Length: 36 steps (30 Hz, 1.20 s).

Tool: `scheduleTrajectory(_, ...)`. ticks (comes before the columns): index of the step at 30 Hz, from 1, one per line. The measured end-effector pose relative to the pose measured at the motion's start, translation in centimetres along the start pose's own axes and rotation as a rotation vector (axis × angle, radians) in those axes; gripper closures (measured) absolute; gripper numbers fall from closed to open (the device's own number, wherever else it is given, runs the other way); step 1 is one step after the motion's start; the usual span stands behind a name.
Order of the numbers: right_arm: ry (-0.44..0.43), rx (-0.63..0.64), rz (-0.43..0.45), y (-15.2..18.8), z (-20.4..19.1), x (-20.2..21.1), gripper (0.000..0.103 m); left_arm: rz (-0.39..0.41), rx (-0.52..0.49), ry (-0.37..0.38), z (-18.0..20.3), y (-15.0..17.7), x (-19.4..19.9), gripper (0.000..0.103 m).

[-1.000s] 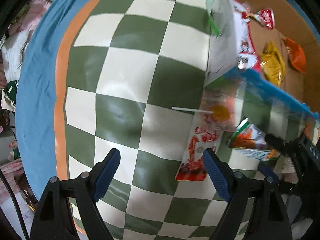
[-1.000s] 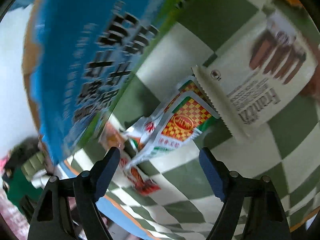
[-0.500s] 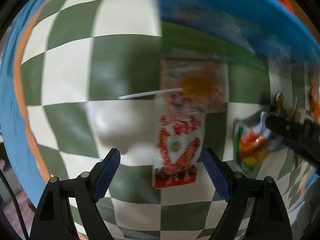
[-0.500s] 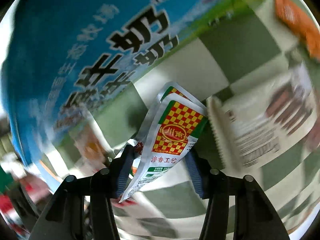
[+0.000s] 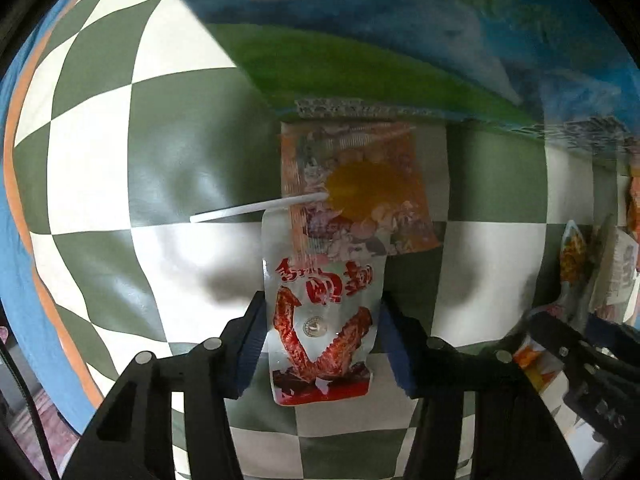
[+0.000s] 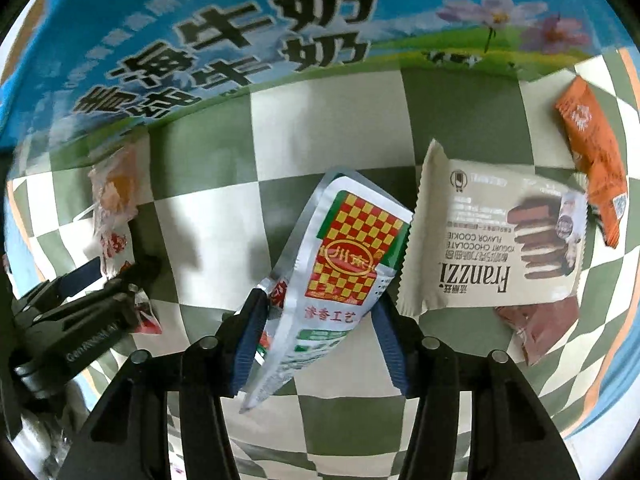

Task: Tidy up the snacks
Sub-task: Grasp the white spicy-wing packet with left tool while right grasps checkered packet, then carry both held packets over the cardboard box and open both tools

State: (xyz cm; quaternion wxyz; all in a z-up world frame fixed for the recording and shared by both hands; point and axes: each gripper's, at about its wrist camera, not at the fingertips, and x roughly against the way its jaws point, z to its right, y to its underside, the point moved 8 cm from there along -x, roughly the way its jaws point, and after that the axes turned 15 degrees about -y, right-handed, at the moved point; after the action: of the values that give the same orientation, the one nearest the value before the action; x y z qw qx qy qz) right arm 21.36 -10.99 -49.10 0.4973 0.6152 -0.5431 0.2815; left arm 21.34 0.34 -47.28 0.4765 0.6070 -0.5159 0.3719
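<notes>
Left gripper [image 5: 320, 344] has just been closing, pads now flanking the red chicken-wing packet [image 5: 320, 320] flat on the checkered worktop [image 5: 120, 160]; contact unclear. Lollipop packet [image 5: 360, 188] overlaps it at 12 o'clock. Right gripper [image 6: 316, 336] clenched on the checkered snack pouch [image 6: 340, 264], cookie pack [image 6: 500, 240] at 3 o'clock.

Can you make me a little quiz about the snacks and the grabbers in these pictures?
1. True or false: the lollipop lies partly on the red chicken-wing packet.
2. Which snack sits between the right hand-held gripper's fingers? A) the checkered packet B) the Franzzi cookie pack C) the orange packet
3. Fill in: the big box behind the snacks is mostly ____.

Key: 1 true; 2 A; 3 blue.
</notes>
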Motion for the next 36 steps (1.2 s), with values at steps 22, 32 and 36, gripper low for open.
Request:
scheduleTrajectory(22,-0.101,0.017,0.091,4.0,2.2,4.2,0.051,0.047,0.038,0.058,0.1,5.2,4.1,0.056)
scheduleTrajectory(32,-0.151,0.095,0.142,4.7,2.2,11.3,0.051,0.121,0.011,0.132,2.0,6.0,10.4,0.056)
scheduleTrajectory(36,-0.163,0.123,0.171,3.6,2.1,14.4,0.051,0.164,0.008,0.172,0.3,5.3,14.0,0.056)
